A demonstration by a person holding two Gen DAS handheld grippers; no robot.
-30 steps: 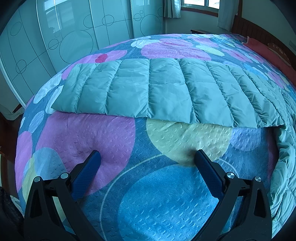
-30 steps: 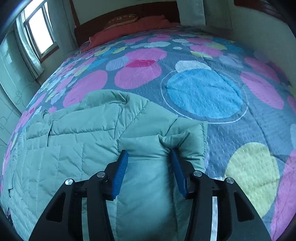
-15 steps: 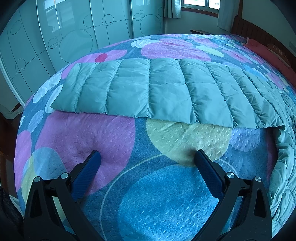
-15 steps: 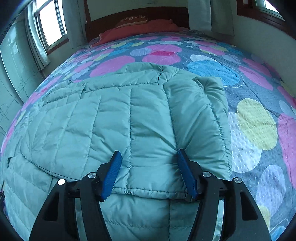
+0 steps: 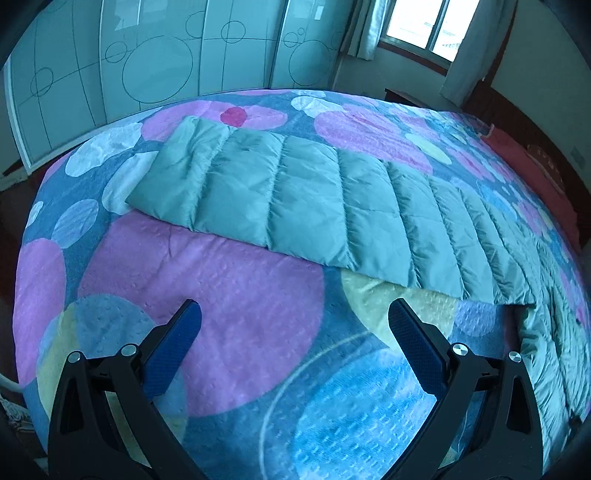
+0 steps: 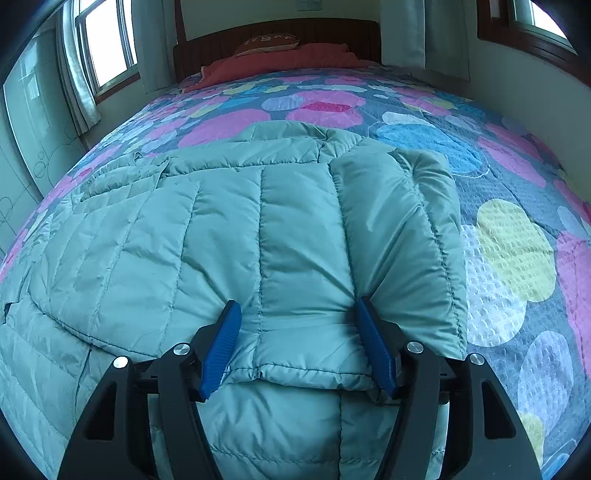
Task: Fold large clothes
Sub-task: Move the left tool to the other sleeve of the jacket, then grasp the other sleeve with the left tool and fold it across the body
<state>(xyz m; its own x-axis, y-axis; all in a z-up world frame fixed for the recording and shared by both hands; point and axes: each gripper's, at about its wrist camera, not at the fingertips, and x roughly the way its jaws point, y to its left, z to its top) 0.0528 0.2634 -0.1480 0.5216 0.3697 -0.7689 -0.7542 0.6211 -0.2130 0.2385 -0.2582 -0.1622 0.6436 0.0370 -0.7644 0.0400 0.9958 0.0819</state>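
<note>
A pale green quilted down coat lies spread on the bed. One sleeve stretches out flat in the left wrist view. My left gripper is open and empty above the bedspread, short of that sleeve. In the right wrist view the other sleeve is folded across the coat's body. My right gripper is open, its fingers astride the cuff end of that folded sleeve, which rests loose on the coat.
The bed carries a quilt with coloured circles. A red pillow and wooden headboard are at the far end. Sliding wardrobe doors stand past the bed's edge. Windows line the walls.
My right gripper carried the sleeve over the coat's body, opened and let it go; the sleeve now lies folded flat. The left gripper tilted up slightly and stayed open.
</note>
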